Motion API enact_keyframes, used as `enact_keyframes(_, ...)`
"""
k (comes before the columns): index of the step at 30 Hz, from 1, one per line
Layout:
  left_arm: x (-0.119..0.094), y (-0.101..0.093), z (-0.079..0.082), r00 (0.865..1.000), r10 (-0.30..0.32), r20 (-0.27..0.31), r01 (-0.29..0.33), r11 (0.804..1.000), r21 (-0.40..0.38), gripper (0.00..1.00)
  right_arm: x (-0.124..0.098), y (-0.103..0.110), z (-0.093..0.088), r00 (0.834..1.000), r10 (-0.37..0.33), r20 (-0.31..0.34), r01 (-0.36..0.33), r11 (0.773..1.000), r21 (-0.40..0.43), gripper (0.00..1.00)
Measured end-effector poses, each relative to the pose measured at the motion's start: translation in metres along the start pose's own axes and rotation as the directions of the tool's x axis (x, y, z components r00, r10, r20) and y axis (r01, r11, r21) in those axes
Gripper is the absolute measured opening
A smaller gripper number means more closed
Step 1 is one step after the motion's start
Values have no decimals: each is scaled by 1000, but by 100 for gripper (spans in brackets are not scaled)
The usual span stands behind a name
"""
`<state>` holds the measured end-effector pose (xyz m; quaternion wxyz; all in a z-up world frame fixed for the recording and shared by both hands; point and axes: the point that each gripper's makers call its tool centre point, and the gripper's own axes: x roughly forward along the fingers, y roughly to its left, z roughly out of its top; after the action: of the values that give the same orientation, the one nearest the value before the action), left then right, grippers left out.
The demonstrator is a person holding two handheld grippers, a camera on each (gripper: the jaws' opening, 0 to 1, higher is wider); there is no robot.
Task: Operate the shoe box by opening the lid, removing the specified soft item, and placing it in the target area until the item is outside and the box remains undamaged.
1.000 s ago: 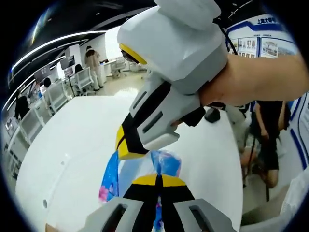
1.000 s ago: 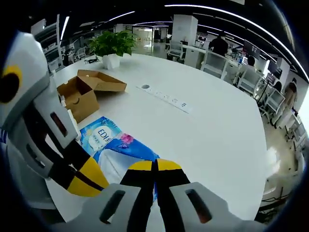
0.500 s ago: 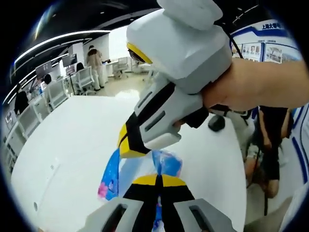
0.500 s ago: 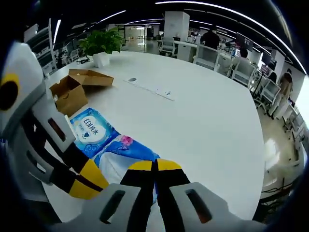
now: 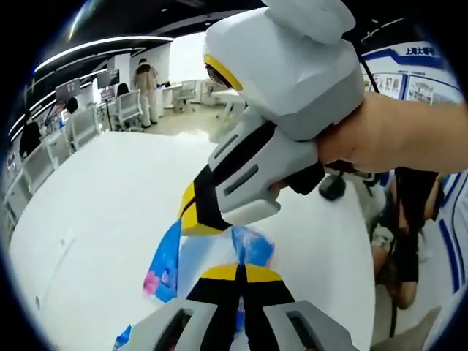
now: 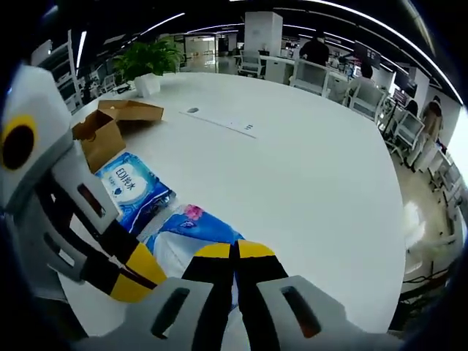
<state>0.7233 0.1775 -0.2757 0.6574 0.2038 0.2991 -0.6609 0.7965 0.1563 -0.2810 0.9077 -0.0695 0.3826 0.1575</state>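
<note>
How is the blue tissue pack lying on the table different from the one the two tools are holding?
The flat pack lies on the white table near the open cardboard box, untouched; the held pack is pinched by both the left tool and the right tool. The flat pack shows a blue face with white lettering; the held pack shows a pink flower patch and a pale middle. Both are soft blue plastic-wrapped packs.

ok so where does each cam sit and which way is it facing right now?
Left gripper view: rides the left tongs, facing across the white table toward office chairs; the right tongs and a hand cross it.
Right gripper view: rides the right tongs, facing the open cardboard box and plant; left tongs enter.
Shared: the blue soft pack, pinched by both.
</note>
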Motion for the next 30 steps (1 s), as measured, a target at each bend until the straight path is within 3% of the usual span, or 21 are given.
enact_keyframes(16,22,4,-11,1000,-15,-21,14,999,-53,0,16,-8,-16,999,7,-33,-6,1000,14,0)
enact_keyframes(25,23,4,-10,1000,-12,-11,11,996,-84,0,17,-6,-16,999,5,-36,-5,1000,18,0)
enact_keyframes(30,22,4,-12,1000,-11,-18,10,996,-93,6,16,-5,-18,999,5,-47,-3,999,39,1)
